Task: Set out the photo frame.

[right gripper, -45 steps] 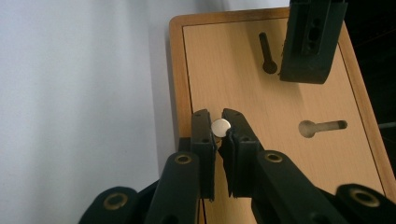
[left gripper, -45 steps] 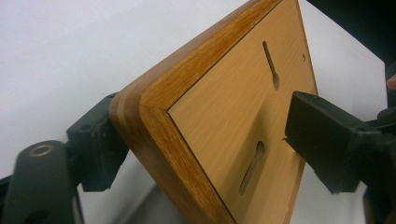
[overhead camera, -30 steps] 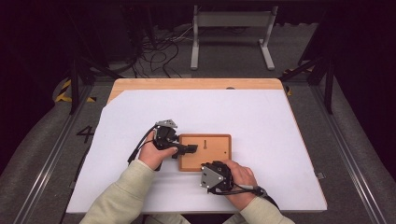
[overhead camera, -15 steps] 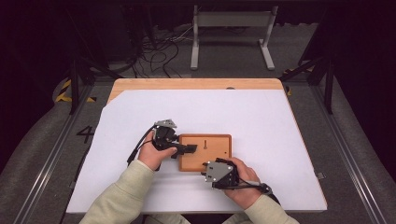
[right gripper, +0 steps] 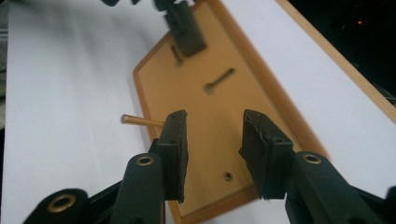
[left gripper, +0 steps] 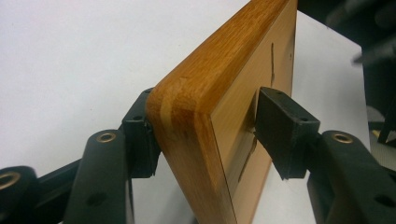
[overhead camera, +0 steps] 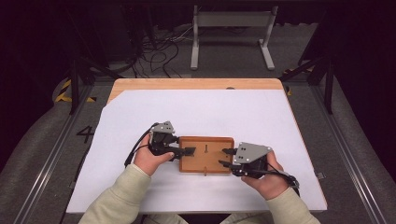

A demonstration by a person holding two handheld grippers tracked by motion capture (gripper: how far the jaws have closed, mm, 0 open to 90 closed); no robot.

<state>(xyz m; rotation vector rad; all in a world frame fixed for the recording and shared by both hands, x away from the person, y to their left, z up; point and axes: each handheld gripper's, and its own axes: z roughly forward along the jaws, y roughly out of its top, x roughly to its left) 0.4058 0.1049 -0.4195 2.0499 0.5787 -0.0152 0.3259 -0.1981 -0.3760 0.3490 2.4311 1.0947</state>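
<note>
A white sheet [overhead camera: 201, 116] is lying across a wooden table [overhead camera: 196, 84], leaving a strip of the wood showing along the far edge. Beyond the table, a grey metal stand [overhead camera: 231, 28] is standing on the floor, with black cables [overhead camera: 161, 51] trailing beside it.

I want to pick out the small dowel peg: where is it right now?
In the high view the peg sticks out of the wooden board's near edge, between the two grippers; in the right gripper view it juts left beside the left jaw.
</note>
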